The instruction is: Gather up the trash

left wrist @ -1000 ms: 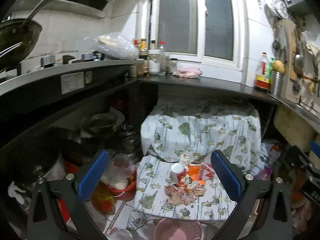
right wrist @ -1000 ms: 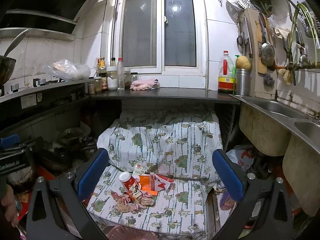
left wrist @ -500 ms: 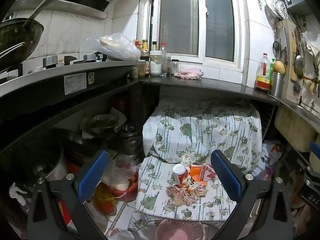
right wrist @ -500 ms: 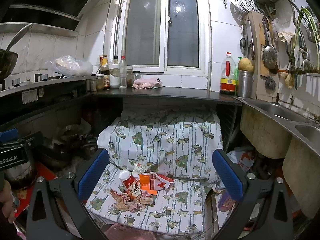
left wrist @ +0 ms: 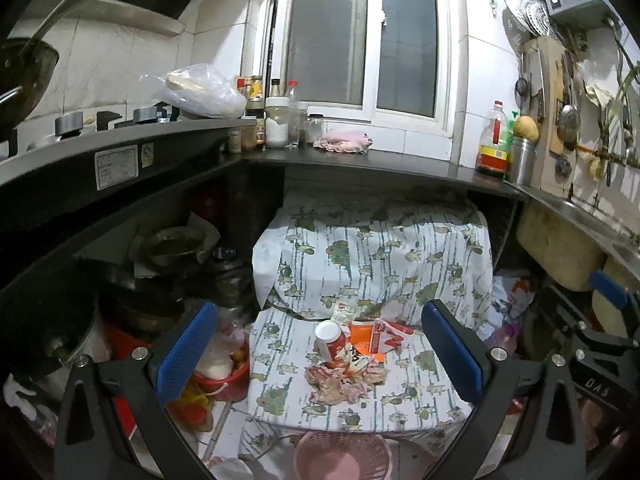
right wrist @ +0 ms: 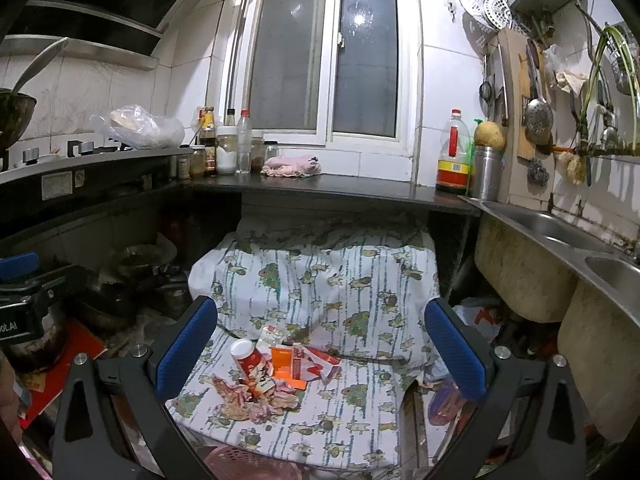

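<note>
A pile of trash lies on a low surface covered by a patterned cloth (left wrist: 372,276): a red cup with a white lid (left wrist: 330,338), an orange and white carton (left wrist: 376,340) and crumpled wrappers (left wrist: 344,380). The same cup (right wrist: 249,358), carton (right wrist: 298,364) and wrappers (right wrist: 252,398) show in the right wrist view. A pink perforated basket (left wrist: 342,458) stands below the cloth's near edge; it also shows in the right wrist view (right wrist: 248,464). My left gripper (left wrist: 318,350) is open and empty, above and short of the pile. My right gripper (right wrist: 320,352) is open and empty too.
A dark counter (left wrist: 360,160) with bottles and a pink rag runs around the corner. Pots sit on a shelf at the left (left wrist: 172,244). A red bucket (left wrist: 224,376) stands left of the cloth. A steel sink (right wrist: 560,232) is at the right, with bags under it.
Both views have shifted a little; the trash pile sits slightly lower and nearer in each. Both grippers stay open and empty.
</note>
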Motion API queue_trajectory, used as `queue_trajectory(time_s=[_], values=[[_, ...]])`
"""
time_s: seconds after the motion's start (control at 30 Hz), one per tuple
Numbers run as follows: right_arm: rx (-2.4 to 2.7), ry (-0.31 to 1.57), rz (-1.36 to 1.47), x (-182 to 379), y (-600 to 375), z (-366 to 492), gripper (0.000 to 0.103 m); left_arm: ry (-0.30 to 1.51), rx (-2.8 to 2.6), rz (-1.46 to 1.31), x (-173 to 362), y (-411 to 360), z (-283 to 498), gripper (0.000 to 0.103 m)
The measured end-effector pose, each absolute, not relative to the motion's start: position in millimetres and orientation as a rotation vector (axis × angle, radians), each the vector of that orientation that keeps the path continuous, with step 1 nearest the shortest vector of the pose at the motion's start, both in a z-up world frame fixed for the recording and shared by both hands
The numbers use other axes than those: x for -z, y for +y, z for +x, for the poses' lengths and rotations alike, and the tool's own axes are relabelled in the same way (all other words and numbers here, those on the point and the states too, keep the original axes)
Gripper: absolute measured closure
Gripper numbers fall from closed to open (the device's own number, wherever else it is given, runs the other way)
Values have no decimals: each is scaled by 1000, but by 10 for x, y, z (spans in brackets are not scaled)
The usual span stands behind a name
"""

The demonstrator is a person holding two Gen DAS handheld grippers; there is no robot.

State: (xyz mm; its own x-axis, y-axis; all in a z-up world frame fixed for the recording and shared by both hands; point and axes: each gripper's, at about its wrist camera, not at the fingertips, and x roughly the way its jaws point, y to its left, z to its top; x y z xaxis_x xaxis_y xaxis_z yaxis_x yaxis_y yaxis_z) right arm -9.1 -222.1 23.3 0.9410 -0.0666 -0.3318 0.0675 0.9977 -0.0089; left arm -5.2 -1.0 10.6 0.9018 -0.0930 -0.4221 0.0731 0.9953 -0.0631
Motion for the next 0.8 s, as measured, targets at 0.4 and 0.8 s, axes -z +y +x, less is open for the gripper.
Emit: queue_trajectory(time_s=[0.4,0.8], values=[[77,340,14,-202,-2320,-113,0,455,147,-65,-107,44,-57,0],[75,344,16,-189,-2316,-91,0,451,132,-36,-95,-44,-23,0]])
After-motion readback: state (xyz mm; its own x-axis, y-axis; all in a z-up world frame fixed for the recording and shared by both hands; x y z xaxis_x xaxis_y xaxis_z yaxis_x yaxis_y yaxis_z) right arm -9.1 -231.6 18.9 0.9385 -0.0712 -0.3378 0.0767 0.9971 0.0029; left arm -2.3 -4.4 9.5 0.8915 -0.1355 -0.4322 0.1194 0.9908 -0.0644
